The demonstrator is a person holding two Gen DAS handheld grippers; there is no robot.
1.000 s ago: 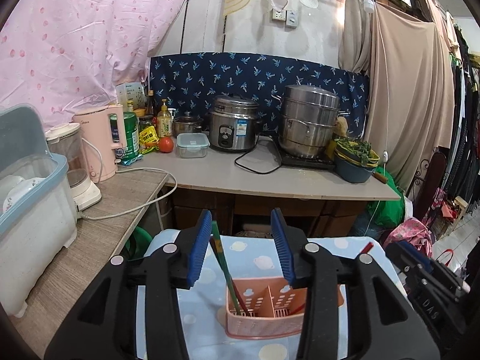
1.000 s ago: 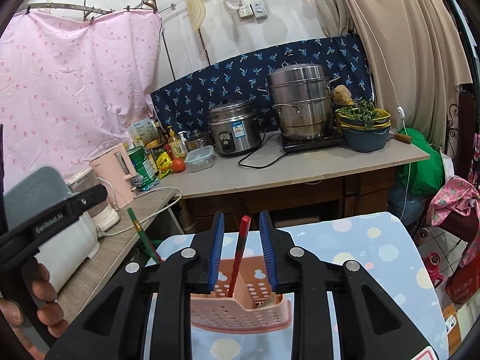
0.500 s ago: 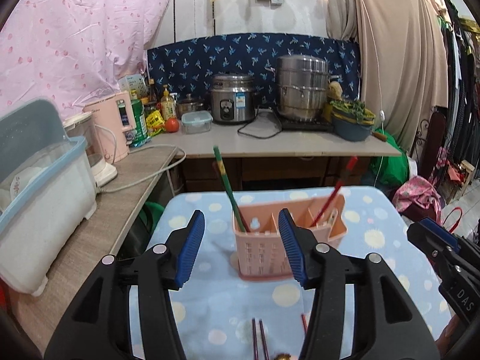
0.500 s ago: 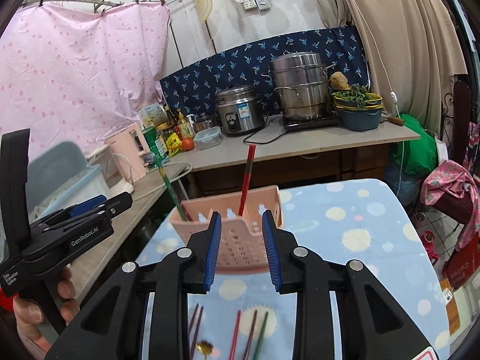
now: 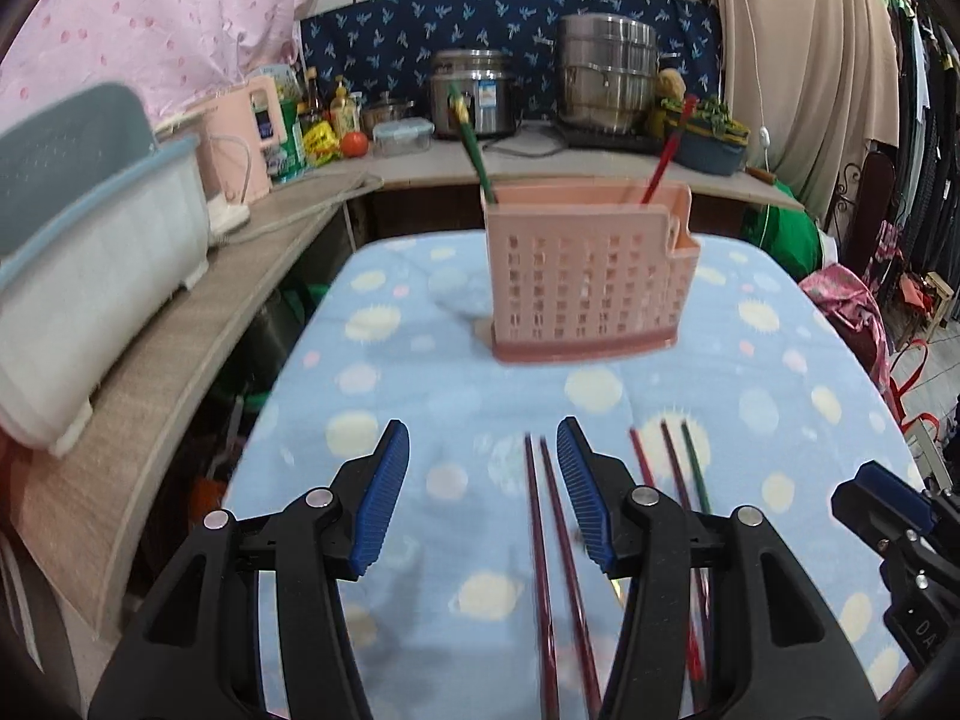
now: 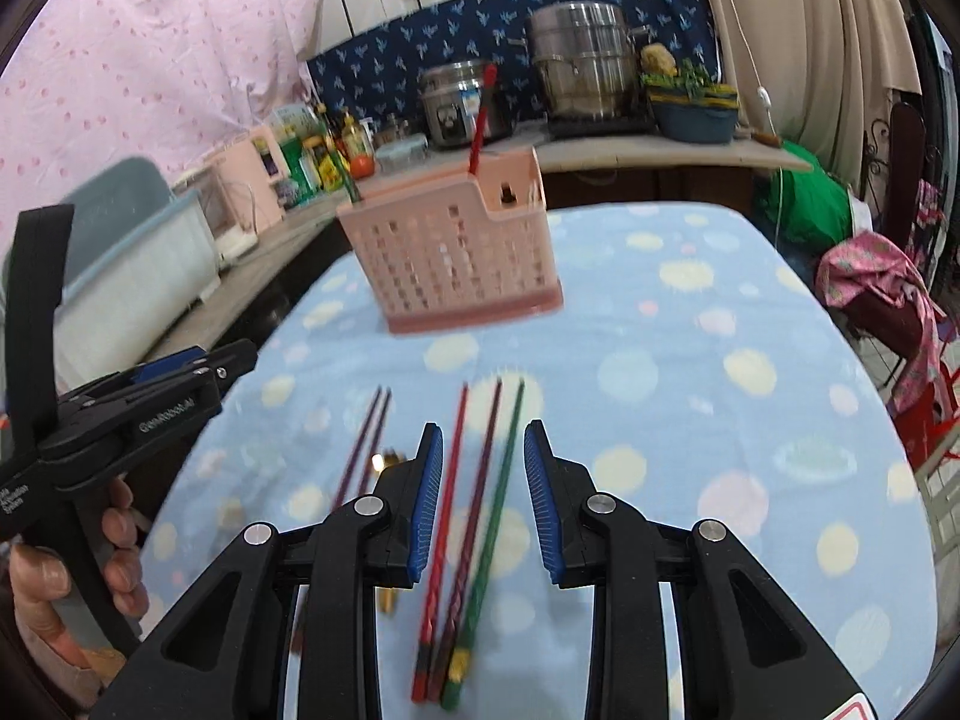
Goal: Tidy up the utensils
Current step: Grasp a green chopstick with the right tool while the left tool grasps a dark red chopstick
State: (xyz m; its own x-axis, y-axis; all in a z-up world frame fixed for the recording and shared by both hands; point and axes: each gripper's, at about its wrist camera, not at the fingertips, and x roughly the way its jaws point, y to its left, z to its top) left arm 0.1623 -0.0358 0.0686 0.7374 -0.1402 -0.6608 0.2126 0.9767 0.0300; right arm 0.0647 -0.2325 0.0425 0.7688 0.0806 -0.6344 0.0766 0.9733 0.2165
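On the far left a pale blue-and-white plastic dish bin (image 5: 90,276) sits on a wood-grain counter (image 5: 180,360), with a pink electric kettle (image 5: 243,144) beyond it. Further right along the back counter stand a steel rice cooker (image 5: 474,102) and a stacked steel steamer pot (image 5: 606,78) before a navy leaf-print cloth (image 5: 420,42); beige curtains (image 5: 798,60) hang at the right.

The near table is covered by a light blue cloth with pale dots (image 5: 750,372). Towards its far side a pink perforated plastic utensil caddy (image 5: 588,276) stands upright, holding a green chopstick (image 5: 474,150) at its left and a red chopstick (image 5: 666,150) at its right.

The left gripper (image 5: 483,492) has its fingers moderately apart and empty, above a pair of dark maroon chopsticks (image 5: 549,540) lying on the cloth, close to the right finger. The right gripper (image 6: 483,498) has a narrower gap, empty too, over a red, a maroon and a green loose chopstick (image 6: 474,516) lying side by side. A small brass-coloured object (image 6: 390,462), partly hidden, lies left of them.
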